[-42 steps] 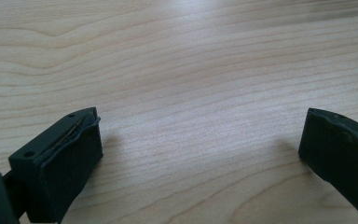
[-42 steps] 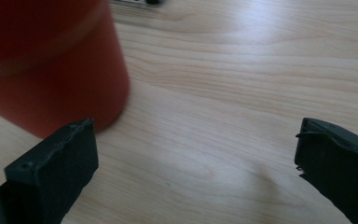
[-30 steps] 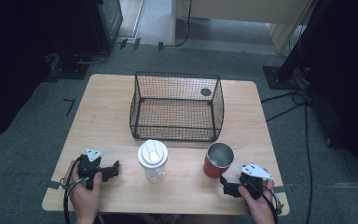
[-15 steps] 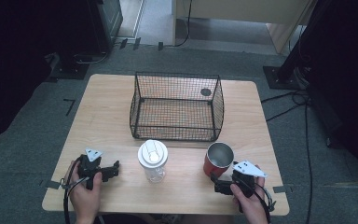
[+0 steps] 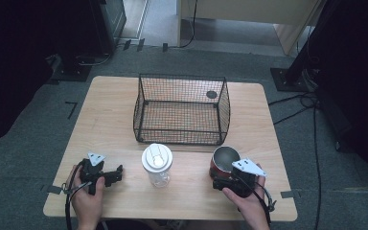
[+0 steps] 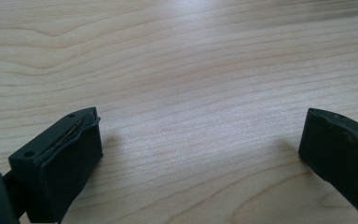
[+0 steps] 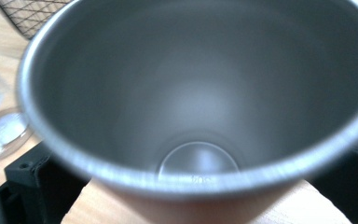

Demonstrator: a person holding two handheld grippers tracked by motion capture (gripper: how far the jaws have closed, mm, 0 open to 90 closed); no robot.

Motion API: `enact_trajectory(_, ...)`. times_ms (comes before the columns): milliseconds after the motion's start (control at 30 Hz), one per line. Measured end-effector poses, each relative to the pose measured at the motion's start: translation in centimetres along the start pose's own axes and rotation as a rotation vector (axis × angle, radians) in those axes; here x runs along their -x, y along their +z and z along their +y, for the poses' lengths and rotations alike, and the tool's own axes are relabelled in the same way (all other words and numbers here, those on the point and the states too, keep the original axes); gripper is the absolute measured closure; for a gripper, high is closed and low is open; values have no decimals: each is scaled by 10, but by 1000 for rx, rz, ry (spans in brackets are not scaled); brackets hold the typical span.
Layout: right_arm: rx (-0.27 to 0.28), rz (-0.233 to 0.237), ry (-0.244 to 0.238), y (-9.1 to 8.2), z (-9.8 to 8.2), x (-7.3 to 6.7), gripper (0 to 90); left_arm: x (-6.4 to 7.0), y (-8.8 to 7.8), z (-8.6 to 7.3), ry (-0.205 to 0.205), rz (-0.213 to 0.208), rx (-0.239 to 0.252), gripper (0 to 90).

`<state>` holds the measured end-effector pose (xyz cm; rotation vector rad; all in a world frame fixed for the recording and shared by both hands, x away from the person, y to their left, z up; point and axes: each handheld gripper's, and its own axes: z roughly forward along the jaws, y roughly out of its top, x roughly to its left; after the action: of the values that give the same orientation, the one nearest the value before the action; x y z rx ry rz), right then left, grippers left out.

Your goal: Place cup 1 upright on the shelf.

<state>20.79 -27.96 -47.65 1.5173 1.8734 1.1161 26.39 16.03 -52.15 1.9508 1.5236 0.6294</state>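
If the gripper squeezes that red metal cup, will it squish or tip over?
Probably no squishing: the red metal cup looks like rigid steel inside. It seems empty, so likely light. Its smooth wall may slip between the right gripper's jaws, and, narrowing toward its base, it might tip if nudged.

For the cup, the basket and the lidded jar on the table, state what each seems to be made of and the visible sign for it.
Cup: probably steel, brushed grey inside with a dull sheen, red coating outside.
Basket: apparently black coated wire, an open mesh you see the table through.
Jar: clear body, glass or plastic, cannot tell which; white lid, likely plastic.
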Motion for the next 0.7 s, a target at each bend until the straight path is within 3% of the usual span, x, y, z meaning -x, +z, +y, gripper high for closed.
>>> enact_trajectory(200,-1,-35,-1,6,3,-8,0,0,0,0,0,0,0,0)
enact_trajectory(300,31,-58,30,7,6,-9,52,0,0,0,2,1,-1,0)
enact_trajectory(700,44,-46,-11,5,8,-15,72,0,0,0,1,0,0,0)
